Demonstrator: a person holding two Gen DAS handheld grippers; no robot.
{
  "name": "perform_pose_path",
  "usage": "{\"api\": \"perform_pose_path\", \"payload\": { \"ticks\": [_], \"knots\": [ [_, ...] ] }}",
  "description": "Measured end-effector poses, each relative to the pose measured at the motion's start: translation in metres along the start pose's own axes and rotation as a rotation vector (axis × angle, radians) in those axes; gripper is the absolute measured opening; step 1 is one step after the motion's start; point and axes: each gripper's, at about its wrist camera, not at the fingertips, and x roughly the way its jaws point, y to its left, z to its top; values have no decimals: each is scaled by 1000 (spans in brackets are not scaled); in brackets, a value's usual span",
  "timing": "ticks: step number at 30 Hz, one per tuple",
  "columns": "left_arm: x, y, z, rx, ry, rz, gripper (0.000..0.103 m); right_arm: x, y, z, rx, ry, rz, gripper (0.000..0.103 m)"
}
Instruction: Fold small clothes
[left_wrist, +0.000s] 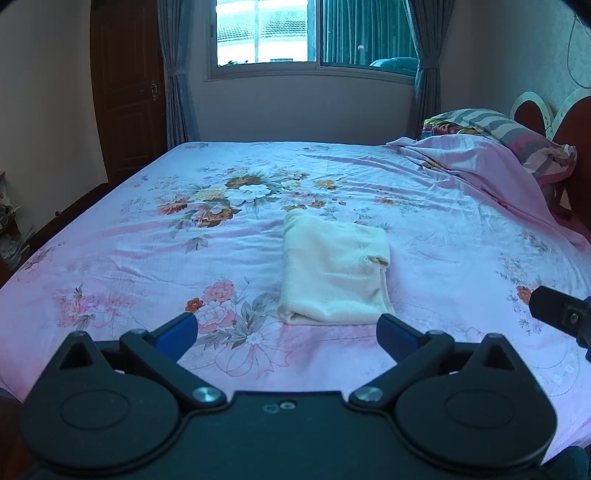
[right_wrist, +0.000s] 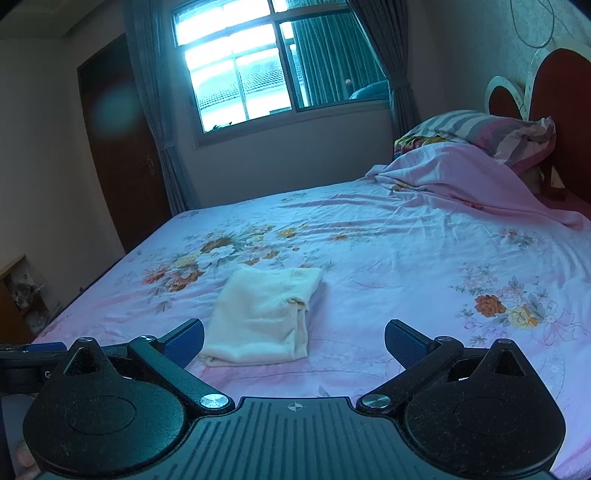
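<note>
Left hand-held gripper (left_wrist: 287, 330): blue pads spread wide, nothing held between them, hovering over the bed's near edge. Right hand-held gripper (right_wrist: 294, 341): likewise spread, nothing pinched; its tip is seen at the right border of the left wrist view, apart from the cloth.

Just beyond both sets of fingertips a cream folded garment (left_wrist: 334, 271) is laid flat on the floral bedsheet (left_wrist: 147, 236). A thick folded edge is noted along its near side, a straight edge on the left, and a tucked, slightly bunched corner on the right side. It is touched by neither gripper.

Open sheet is seen on every side of the garment, with wider room to the left and toward the far edge of the bed; shallow wrinkles only.

Farther right, a rumpled pink blanket (left_wrist: 476, 162) is heaped against a striped pillow (left_wrist: 517, 136) at the red headboard (right_wrist: 561, 107), well apart from the garment.

Beyond the far bed edge: wall, window (left_wrist: 266, 33) with grey curtains (left_wrist: 177, 74), dark wooden door (left_wrist: 125, 92) at left.
</note>
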Motion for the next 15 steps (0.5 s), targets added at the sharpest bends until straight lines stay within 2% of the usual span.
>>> {"api": "perform_pose_path", "payload": {
  "ticks": [15],
  "knots": [
    [7, -4, 5, 10, 11, -6, 101, 9, -3, -1, 10, 18, -9, 103]
  ]
}}
